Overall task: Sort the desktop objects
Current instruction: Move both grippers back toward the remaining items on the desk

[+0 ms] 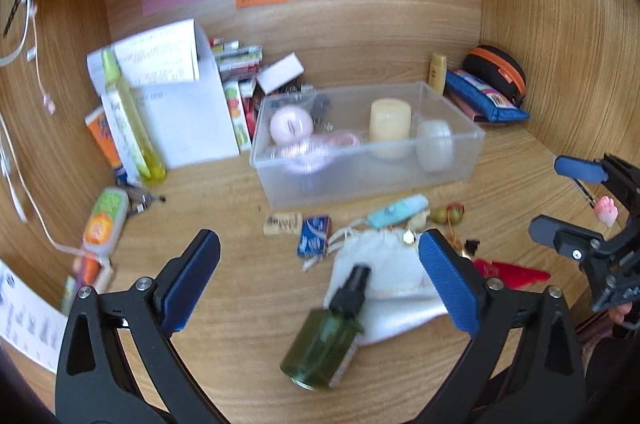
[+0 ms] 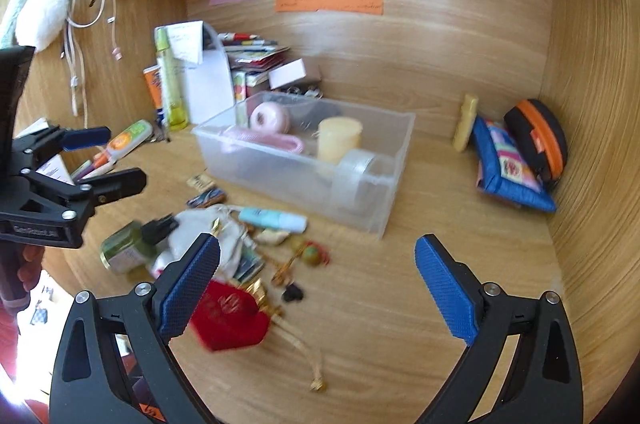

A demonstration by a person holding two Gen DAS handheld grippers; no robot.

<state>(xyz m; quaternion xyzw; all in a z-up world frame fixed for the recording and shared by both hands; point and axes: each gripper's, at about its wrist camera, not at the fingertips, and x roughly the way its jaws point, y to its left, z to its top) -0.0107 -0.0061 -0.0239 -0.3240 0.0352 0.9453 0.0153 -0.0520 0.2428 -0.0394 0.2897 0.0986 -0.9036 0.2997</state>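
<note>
a: start at your left. what is there?

b: a white oval tube with an orange and green label lies near the side wall, and behind it a tall yellow-green bottle leans on a white paper-covered box. none of that is in the bin.

a: and your left gripper?

b: its jaws stand wide and hold nothing. between them, low in the left wrist view, lies a dark green spray bottle with a black pump cap, its top resting on a white cloth drawstring pouch. a small blue packet and a pale teal tube lie just beyond, in front of the clear plastic bin.

a: what is sorted so far?

b: the bin holds a pink round thing, a cream cylinder and a frosted round container. so you look partway through, between picks.

a: your right gripper?

b: also wide and empty, over bare desk, with a red velvet pouch touching or just under its left finger, i cannot tell which. a blue patterned zip pouch leans in the far right corner.

a: next move?

b: i judge the green bottle is yours to take with the left: lower, straddle its body, close gently, since it may roll off the cloth.
</note>
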